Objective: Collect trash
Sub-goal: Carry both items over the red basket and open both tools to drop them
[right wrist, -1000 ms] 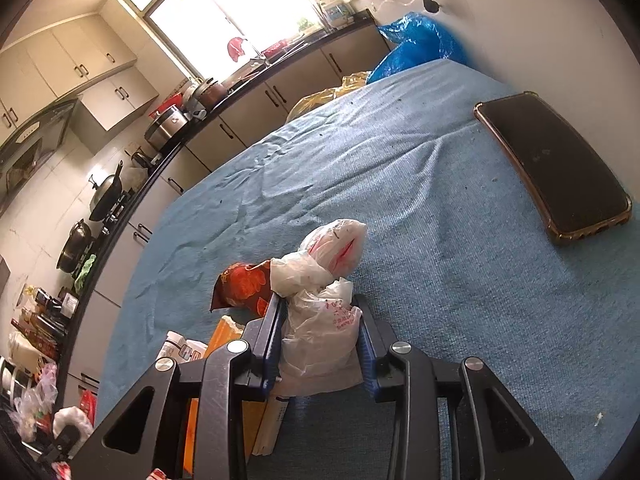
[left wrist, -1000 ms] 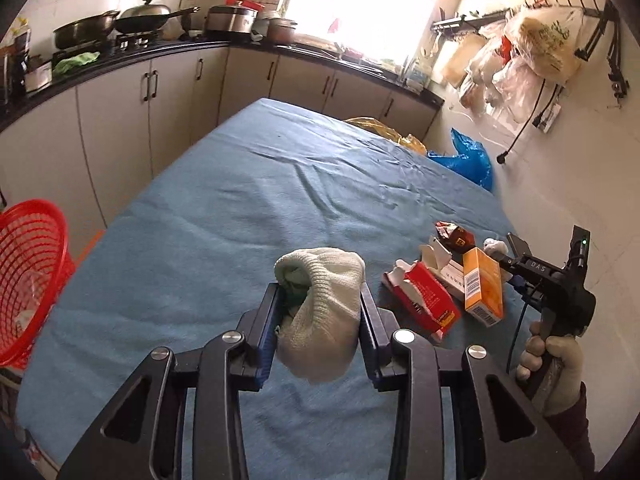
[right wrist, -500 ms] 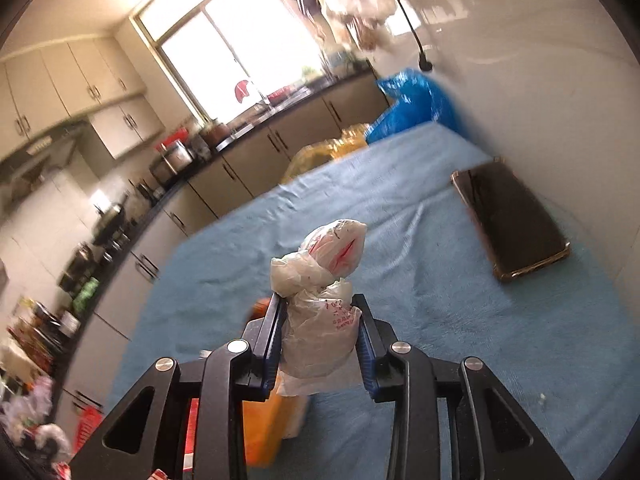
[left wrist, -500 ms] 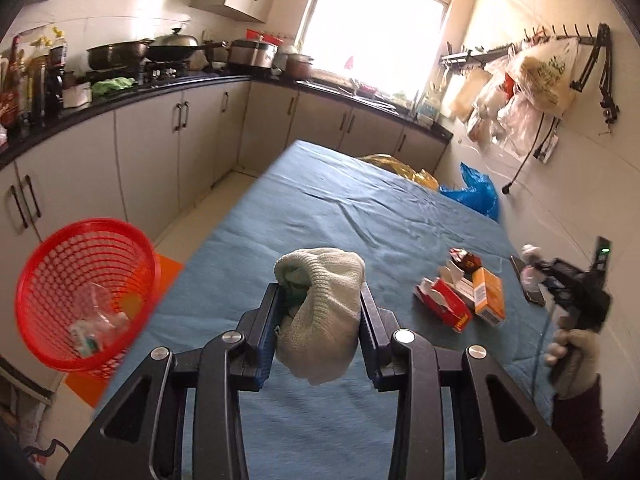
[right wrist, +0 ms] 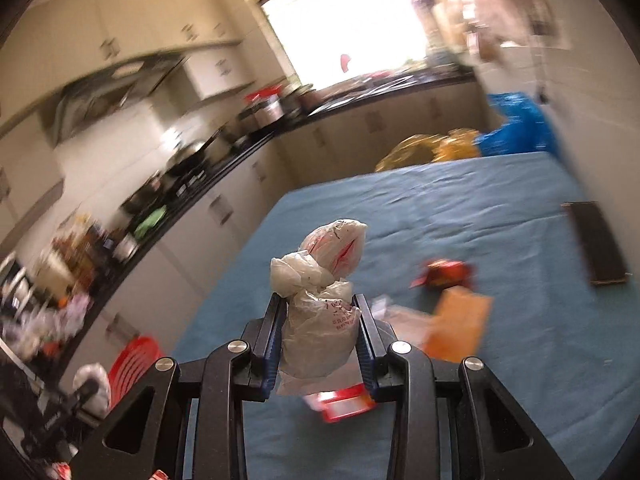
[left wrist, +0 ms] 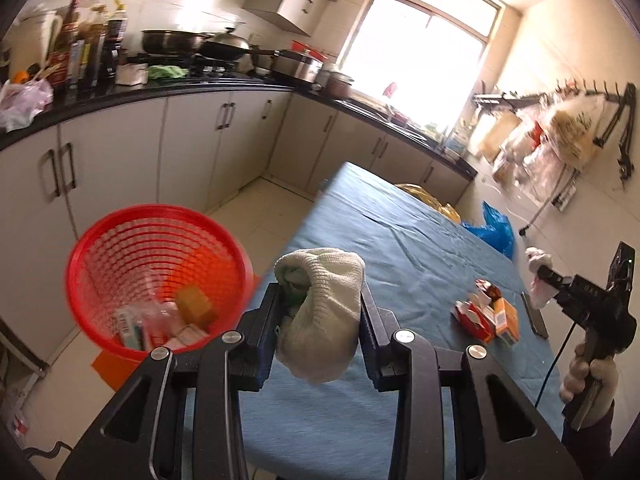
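My left gripper point(left wrist: 320, 312) is shut on a cream knitted cloth wad point(left wrist: 324, 312) and holds it in the air over the table's left edge, just right of a red mesh basket point(left wrist: 100, 264) on the floor with several pieces of trash inside. My right gripper point(right wrist: 319, 324) is shut on a knotted white plastic bag point(right wrist: 320, 320), held above the blue table point(right wrist: 460, 216). The right gripper also shows at the far right of the left wrist view point(left wrist: 540, 280). Red and orange cartons point(left wrist: 488, 316) lie on the table.
A dark phone point(right wrist: 596, 240) lies near the table's right edge by the wall. Kitchen cabinets and a counter with pans point(left wrist: 180, 40) run along the left. Blue point(left wrist: 494, 232) and yellow bags sit beyond the table's far end. The basket point(right wrist: 132, 364) shows low left in the right wrist view.
Both grippers have risen and swung left with their loads. The red basket has come from the left edge of the left wrist view to just beside the left gripper.
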`<state>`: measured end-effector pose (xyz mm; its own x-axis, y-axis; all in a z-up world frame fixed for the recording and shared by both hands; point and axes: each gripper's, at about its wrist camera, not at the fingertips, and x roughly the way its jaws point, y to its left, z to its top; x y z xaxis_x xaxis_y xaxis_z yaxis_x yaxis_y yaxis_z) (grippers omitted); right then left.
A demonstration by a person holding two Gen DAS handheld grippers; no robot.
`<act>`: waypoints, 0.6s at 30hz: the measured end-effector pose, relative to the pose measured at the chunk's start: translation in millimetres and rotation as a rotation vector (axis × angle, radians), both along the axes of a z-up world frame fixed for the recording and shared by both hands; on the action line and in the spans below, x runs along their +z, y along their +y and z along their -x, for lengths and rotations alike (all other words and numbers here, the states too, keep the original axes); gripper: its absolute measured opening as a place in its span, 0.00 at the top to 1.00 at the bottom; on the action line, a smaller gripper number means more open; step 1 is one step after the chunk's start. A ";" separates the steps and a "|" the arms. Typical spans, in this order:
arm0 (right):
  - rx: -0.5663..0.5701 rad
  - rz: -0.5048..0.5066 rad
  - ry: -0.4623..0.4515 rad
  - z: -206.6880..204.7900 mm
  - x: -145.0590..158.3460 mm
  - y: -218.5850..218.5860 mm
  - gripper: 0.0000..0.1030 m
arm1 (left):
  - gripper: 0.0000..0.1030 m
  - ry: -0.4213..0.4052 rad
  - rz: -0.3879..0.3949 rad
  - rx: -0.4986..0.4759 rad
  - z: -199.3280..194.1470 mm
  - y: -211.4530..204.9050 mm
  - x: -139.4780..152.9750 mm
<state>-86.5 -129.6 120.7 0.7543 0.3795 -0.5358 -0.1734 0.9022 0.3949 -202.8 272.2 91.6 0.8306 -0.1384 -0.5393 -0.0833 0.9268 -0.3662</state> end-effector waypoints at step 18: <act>0.555 0.033 0.129 -29.2 -43.4 285.6 0.65 | 0.66 0.043 0.066 0.184 -7.3 132.1 -19.0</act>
